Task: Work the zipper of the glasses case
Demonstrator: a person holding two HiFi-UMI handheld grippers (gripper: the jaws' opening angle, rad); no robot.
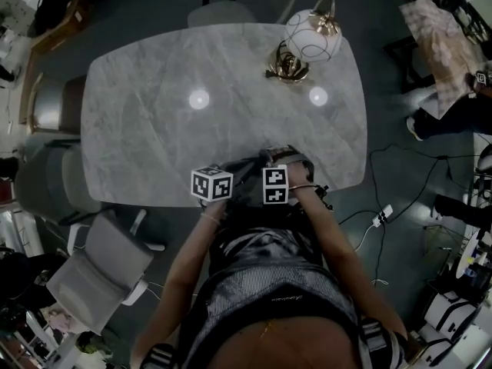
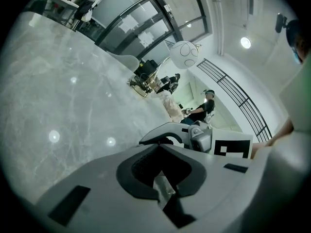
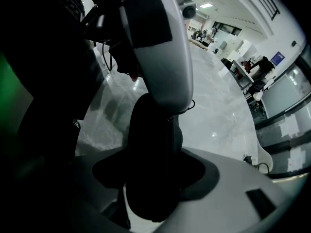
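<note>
The black glasses case [image 3: 153, 169] stands between the jaws of my right gripper [image 3: 155, 193], which is shut on it and points steeply down; its zipper seam [image 3: 171, 130] runs up the side. My left gripper [image 2: 163, 191] is shut on a small grey tab [image 2: 162, 184], apparently the zipper pull. Its white finger [image 3: 158, 47] comes down onto the top of the case. In the head view both grippers, left [image 1: 231, 177] and right [image 1: 283, 164], meet over the dark case [image 1: 254, 169] at the table's near edge. The case is mostly hidden there.
The marble table [image 1: 154, 129] carries a brass lamp with a glass globe [image 1: 311, 37] at its far right. Grey chairs [image 1: 108, 264] stand at the left and one [image 1: 223, 12] at the far side. A power strip [image 1: 382, 215] and cables lie on the floor at the right.
</note>
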